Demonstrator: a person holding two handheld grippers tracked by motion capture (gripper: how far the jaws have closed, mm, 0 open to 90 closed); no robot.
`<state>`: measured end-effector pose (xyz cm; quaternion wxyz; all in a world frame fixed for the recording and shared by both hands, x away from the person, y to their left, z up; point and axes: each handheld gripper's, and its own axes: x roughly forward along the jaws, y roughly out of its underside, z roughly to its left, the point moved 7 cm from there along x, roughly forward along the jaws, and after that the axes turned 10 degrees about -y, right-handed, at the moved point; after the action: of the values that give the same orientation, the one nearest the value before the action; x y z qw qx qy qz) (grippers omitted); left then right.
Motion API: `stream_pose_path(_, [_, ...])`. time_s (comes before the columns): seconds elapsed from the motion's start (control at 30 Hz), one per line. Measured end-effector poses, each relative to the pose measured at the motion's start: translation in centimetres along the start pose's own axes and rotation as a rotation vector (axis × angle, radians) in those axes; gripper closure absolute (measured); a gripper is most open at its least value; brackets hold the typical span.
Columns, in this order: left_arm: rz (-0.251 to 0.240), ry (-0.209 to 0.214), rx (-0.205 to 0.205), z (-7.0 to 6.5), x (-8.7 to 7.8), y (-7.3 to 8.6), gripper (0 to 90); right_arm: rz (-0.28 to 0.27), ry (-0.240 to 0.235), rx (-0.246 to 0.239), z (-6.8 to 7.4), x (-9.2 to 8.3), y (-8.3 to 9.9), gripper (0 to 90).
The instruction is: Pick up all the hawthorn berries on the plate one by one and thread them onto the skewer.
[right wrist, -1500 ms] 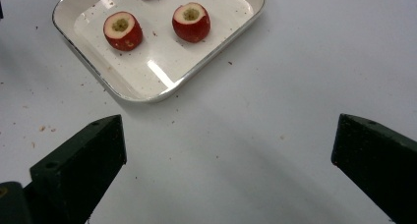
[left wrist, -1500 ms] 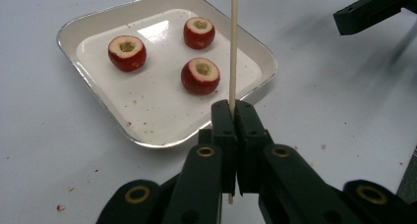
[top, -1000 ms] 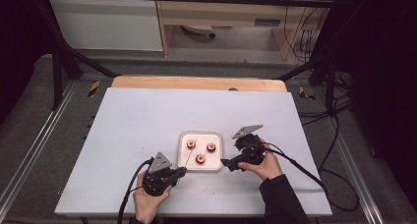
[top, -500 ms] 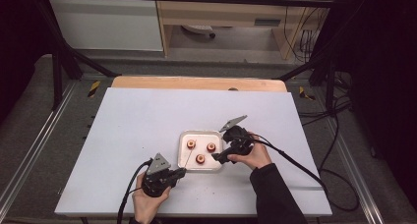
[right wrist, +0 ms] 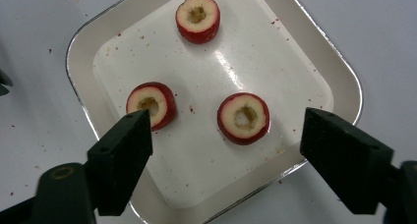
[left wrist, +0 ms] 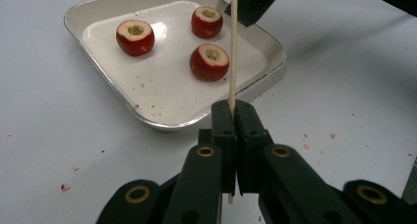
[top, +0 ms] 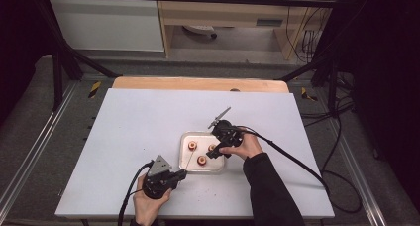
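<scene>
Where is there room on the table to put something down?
The white table is bare left of the tray and along the far side by the wooden edge. It is crowded at the tray, with three fruit pieces and both hand-held grippers close.

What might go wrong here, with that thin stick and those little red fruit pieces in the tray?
The left gripper pinches the skewer near its lower end, so the long free part may wobble or snap when a piece is pushed on. The right gripper, jaws just closing with nothing yet between them, hangs over two fruit pieces; it might nudge the neighbour. The shallow tray may slide.
</scene>
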<state>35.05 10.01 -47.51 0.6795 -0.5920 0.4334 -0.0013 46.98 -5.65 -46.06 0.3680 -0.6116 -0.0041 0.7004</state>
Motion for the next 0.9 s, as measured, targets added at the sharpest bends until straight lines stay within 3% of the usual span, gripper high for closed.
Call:
stream_pose_path(0.4, [-0.001,0.001,-0.008,0.4,-0.1,0.1,88.5,0.101,0.004,-0.029,-1.5,1.4,-0.5,46.0])
stream_pose_path(0.67, [0.002,0.001,-0.005,0.5,-0.1,0.2,88.5,0.145,-0.009,-0.086,-1.5,2.0,-0.6,51.8])
stream_pose_path(0.9, [0.002,0.001,-0.005,0.5,-0.2,0.3,88.5,0.170,0.009,-0.105,-1.5,2.1,-0.4,59.0])
